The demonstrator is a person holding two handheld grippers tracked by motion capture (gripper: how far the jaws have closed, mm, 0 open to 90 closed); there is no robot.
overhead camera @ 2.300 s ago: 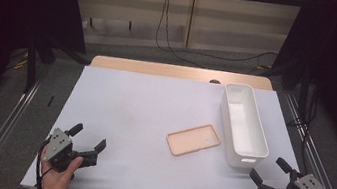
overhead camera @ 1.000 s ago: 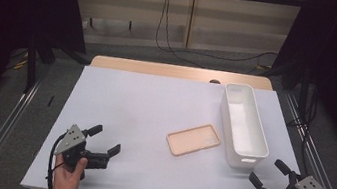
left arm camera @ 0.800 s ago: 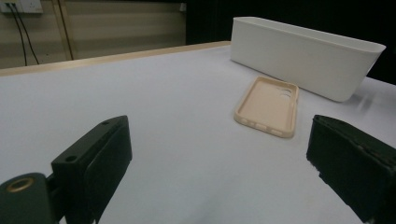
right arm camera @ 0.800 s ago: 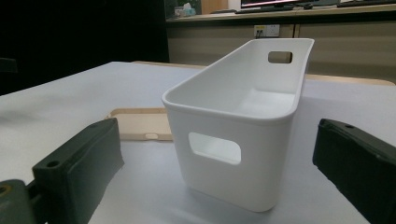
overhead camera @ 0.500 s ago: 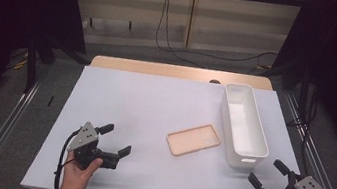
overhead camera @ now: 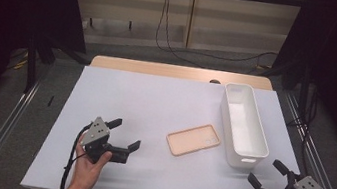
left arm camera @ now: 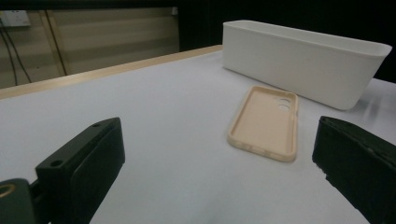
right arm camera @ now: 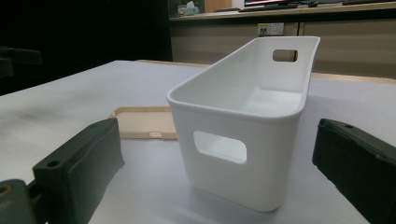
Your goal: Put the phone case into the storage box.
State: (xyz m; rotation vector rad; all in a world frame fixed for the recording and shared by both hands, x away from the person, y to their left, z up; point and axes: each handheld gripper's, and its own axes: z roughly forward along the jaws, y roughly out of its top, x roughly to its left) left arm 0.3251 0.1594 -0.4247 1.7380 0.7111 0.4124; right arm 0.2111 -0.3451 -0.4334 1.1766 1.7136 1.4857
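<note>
While nothing is gripped yet, this is how my counter (overhead camera: 156, 97) reads from left to right.

Left tongs (overhead camera: 123, 136): near the counter's front-left corner, in my left hand (overhead camera: 89, 159), jaws spread wide and empty, aimed at the case.
Phone case (overhead camera: 193, 139): peach, lying flat with its hollow side up, right of the middle of the counter, just beside the bin and apart from my left tongs.
White bin (overhead camera: 244, 124): along the right edge, upright, nothing visible inside.
Right tongs (overhead camera: 266, 174): at the front-right corner, jaws apart and empty, facing the bin's near end.
Done so far: I judge only the approach.
Left to do: grip the case, lift it, and most likely drop it into the bin.
</note>
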